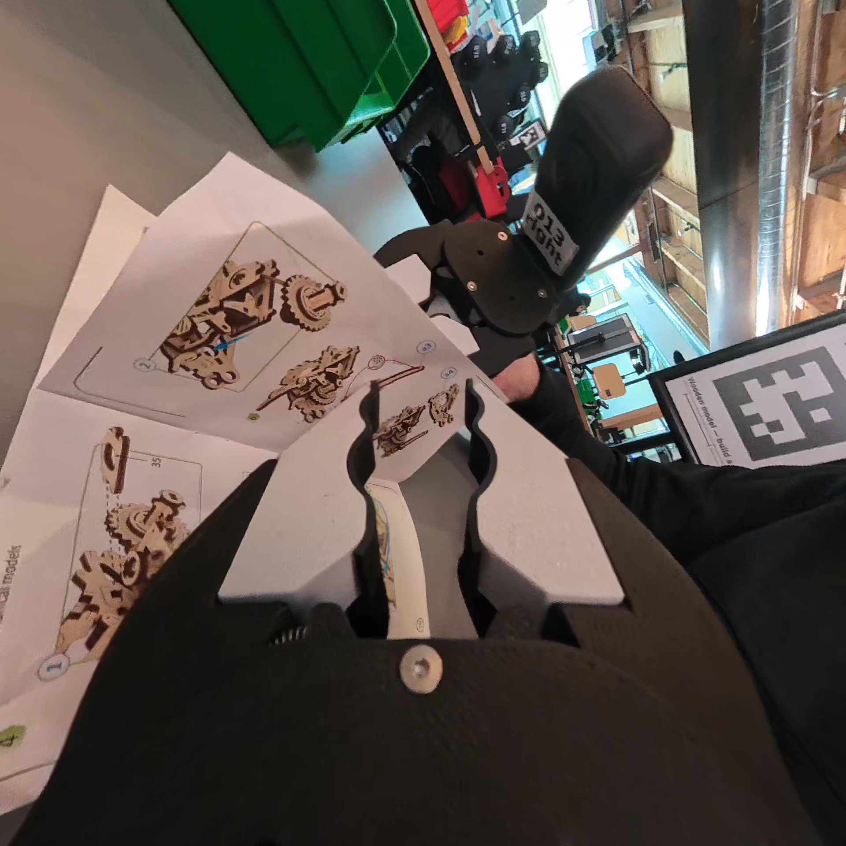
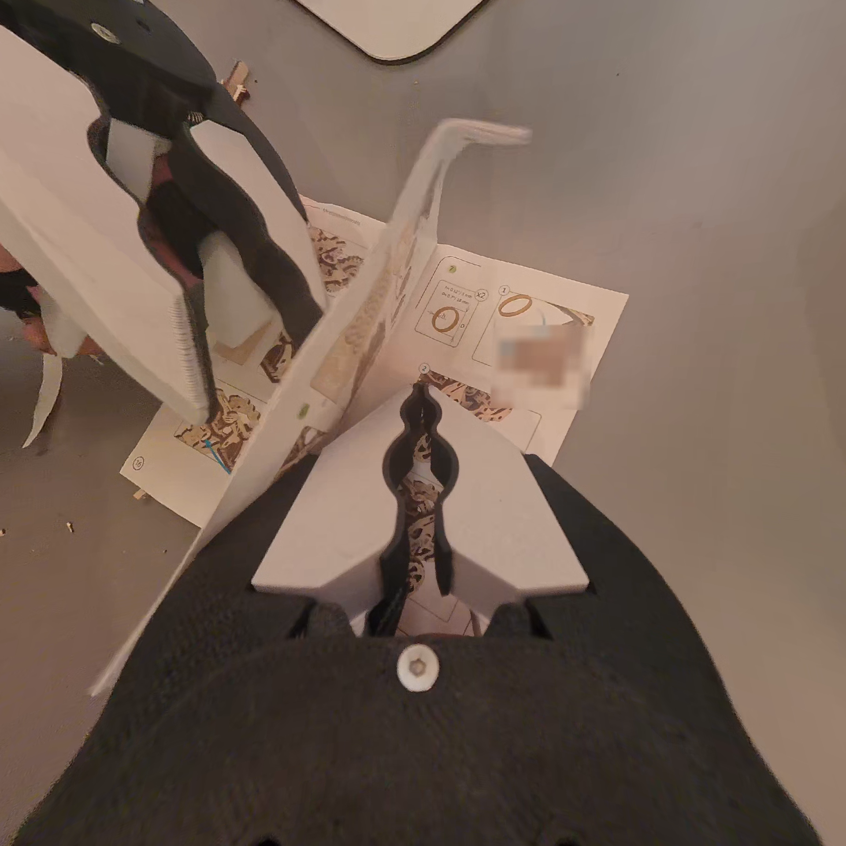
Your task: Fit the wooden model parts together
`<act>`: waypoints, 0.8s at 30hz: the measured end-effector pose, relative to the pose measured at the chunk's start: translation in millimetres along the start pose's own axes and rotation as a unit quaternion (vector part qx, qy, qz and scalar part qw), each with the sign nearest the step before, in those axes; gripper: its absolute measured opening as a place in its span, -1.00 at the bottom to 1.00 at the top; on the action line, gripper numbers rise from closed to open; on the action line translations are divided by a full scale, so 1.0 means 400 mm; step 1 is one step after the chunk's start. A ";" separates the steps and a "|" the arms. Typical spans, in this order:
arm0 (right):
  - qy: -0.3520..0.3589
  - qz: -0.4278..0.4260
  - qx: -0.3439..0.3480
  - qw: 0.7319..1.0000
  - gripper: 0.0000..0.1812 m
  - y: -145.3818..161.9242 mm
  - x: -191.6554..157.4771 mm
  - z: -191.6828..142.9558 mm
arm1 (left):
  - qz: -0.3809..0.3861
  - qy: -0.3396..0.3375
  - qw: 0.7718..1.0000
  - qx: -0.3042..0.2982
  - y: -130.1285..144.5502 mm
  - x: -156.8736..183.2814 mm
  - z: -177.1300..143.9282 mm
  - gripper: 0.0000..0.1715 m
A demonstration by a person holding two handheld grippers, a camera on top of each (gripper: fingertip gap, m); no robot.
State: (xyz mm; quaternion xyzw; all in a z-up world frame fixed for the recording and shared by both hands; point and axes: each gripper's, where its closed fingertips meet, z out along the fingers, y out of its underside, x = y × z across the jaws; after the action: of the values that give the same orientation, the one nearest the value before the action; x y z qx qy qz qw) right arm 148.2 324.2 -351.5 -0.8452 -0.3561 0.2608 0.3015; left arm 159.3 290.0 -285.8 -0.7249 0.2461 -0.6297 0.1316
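Observation:
The printed instruction booklet (image 1: 229, 320) lies open on the grey table (image 1: 91, 137), showing pictures of the wooden model. My left gripper (image 1: 421, 389) is open, with a curled page (image 1: 403, 540) passing loosely between its jaws. In the right wrist view the left gripper (image 2: 263, 361) stands against the thick stack of pages (image 2: 137, 297). My right gripper (image 2: 421, 389) has its tips closed together over a flat page (image 2: 526, 284). A lifted page (image 2: 348, 320) stands just left of it. The right gripper (image 1: 485, 284) is partly hidden behind a raised page. A small wooden part (image 2: 235, 84) lies on the table.
Green plastic bins (image 1: 320, 68) stand at the table's far side. A framed sign with a black-and-white marker (image 1: 755, 403) stands at the right. A white board with a dark rim (image 2: 403, 27) lies beyond the booklet. Wood crumbs (image 2: 68, 526) are scattered on the table. A black sleeve (image 1: 686, 503) reaches across.

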 end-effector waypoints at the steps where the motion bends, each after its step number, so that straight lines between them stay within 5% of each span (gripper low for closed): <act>1: 0.001 -0.003 0.000 1.000 -1.00 0.000 -0.001 0.000 | -0.001 -0.004 1.000 0.001 -0.004 -0.001 0.002 -0.57; 24: 0.011 -0.017 0.002 1.000 -1.00 0.000 -0.003 0.000 | 0.070 -0.116 0.991 -0.019 -0.006 -0.003 0.045 -0.31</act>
State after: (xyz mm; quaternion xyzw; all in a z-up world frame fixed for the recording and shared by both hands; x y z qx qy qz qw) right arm 147.4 323.4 -351.3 -0.8413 -0.3667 0.2464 0.3114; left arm 177.2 290.4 -288.7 -0.7765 0.2915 -0.5256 0.1894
